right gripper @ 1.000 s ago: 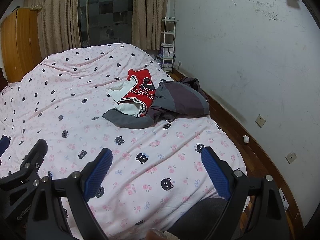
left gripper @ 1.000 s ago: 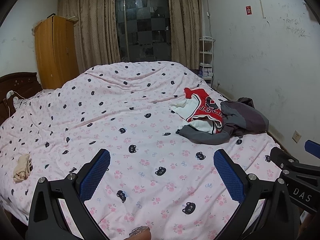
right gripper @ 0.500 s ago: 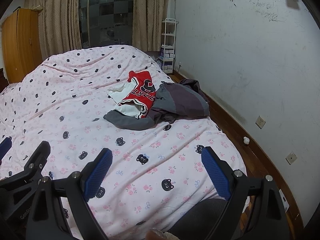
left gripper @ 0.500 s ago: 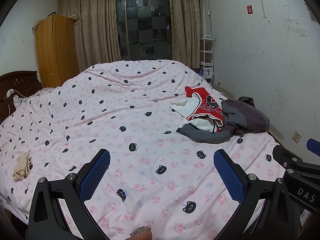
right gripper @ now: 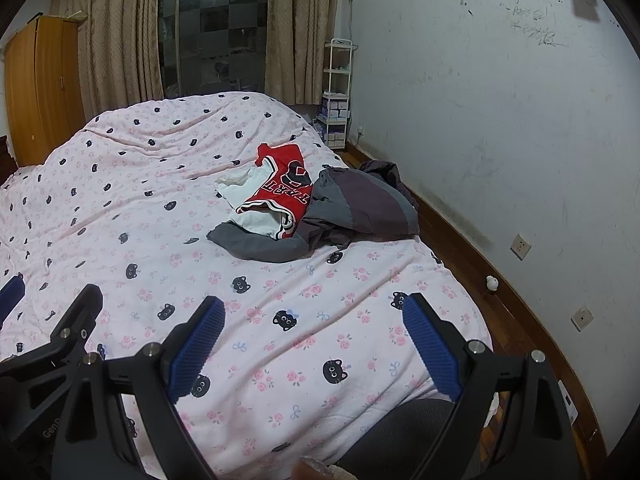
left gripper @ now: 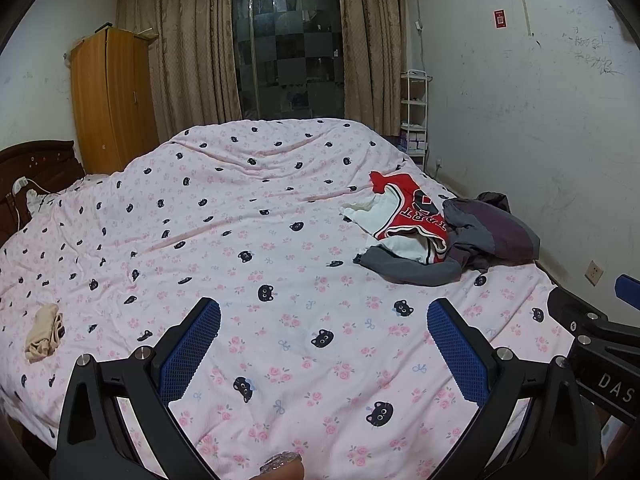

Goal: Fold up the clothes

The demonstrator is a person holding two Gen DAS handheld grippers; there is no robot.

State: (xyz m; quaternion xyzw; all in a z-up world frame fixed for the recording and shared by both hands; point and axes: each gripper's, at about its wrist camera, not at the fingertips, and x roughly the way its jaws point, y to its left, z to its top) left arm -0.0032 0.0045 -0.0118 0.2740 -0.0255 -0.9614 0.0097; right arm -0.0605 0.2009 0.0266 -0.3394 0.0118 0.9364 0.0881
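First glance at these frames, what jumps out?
The heap of clothes on the bed's right side near the wall: a red jersey on white fabric, with a grey garment bunched beside it. Both the left gripper and right gripper are open, short of the heap, over the pink cat-print bedspread.

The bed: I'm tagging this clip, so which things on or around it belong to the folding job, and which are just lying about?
For folding:
- red jersey
- white garment
- grey jacket
- left tongs and right tongs, both open

Lying about:
- beige cloth
- wardrobe
- white shelf rack
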